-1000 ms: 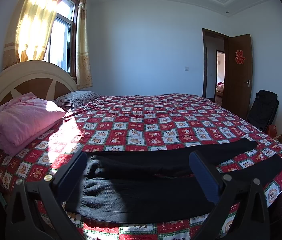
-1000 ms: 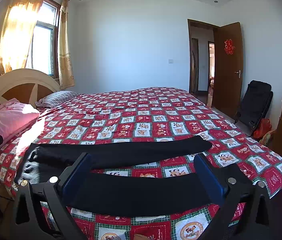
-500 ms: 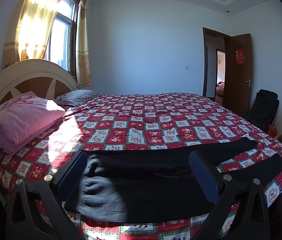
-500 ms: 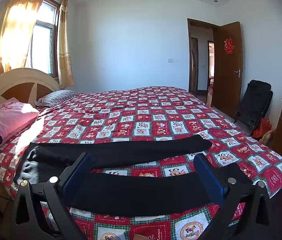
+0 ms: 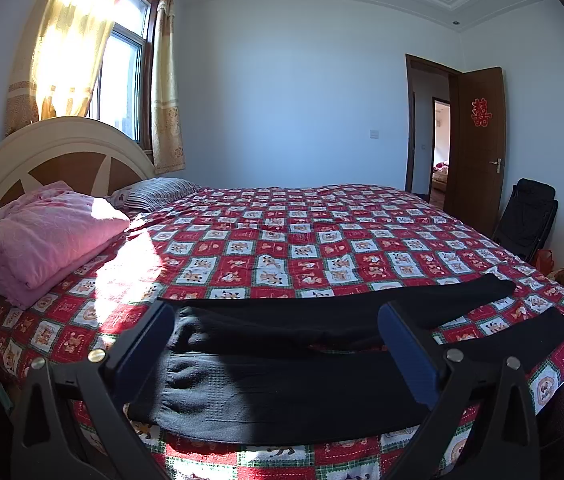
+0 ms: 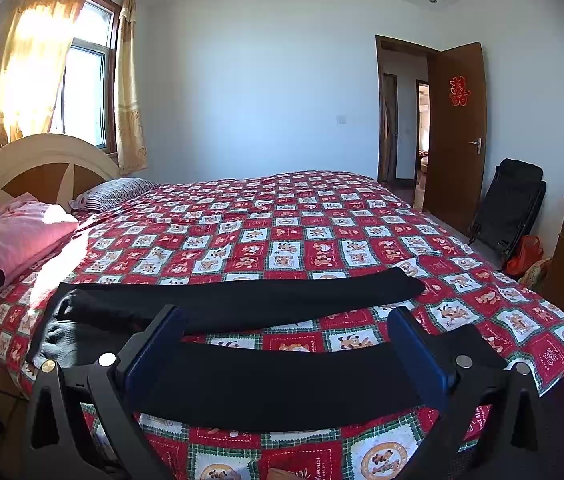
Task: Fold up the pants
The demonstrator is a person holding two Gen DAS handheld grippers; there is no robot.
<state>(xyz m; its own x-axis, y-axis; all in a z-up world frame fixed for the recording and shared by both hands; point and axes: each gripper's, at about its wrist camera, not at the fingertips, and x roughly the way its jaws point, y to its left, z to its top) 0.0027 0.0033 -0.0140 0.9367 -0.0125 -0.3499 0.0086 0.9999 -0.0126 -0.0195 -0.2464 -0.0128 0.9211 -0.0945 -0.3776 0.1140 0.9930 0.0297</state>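
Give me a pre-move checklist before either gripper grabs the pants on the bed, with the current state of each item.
1. Black pants spread flat on the quilt, legs apart: ok.
2. Left gripper open, facing the waistband: ok.
3. Right gripper open, facing the near leg: ok.
4. Quilt beyond the pants free for folding: ok.
5. Pink bedding away from the pants: ok.
6. Gripper height above the fabric: cannot tell.
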